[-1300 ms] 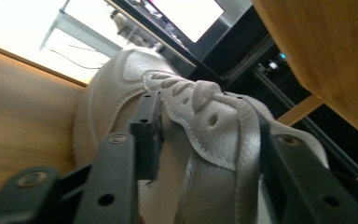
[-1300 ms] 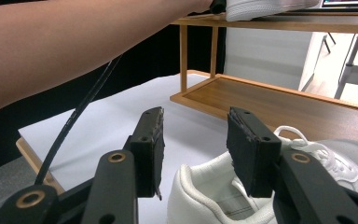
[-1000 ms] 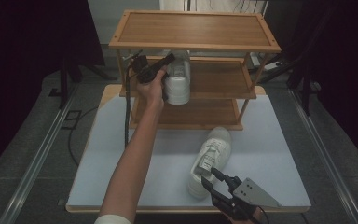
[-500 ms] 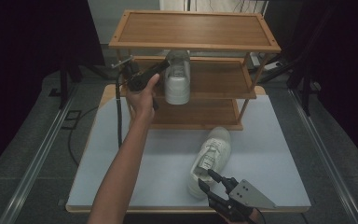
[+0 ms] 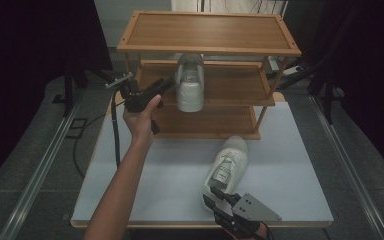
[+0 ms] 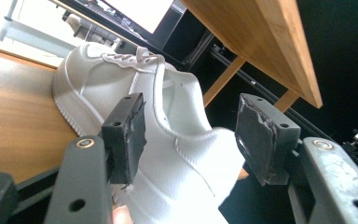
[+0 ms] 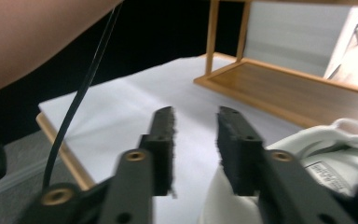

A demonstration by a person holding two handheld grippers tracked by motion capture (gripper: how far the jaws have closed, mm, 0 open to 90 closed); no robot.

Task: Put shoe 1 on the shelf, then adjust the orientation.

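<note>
Wooden three-tier rack (image 5: 209, 31) at the far edge of the white table (image 5: 145, 185), well clear of the near edge. One white sneaker (image 5: 190, 82) on the middle shelf (image 5: 240, 82), toward its left end, heel overhanging the shelf's front edge. Second white sneaker (image 5: 226, 162) flat on the table, near the front edge right of centre, toe toward the rack. Probably light, with a stiff rubber sole and a soft, yielding upper; smooth sides likely a little slippery, so best taken across the heel collar or the padded ankle rim rather than the toe. Left gripper (image 5: 157, 88) beside the shelf sneaker's heel, jaws spread wide on either side of it, no pad visibly touching, holding nothing. Right gripper (image 5: 214, 196) at the table's front edge, just beside the second sneaker's heel, jaws parted with a narrow gap, empty.
</note>
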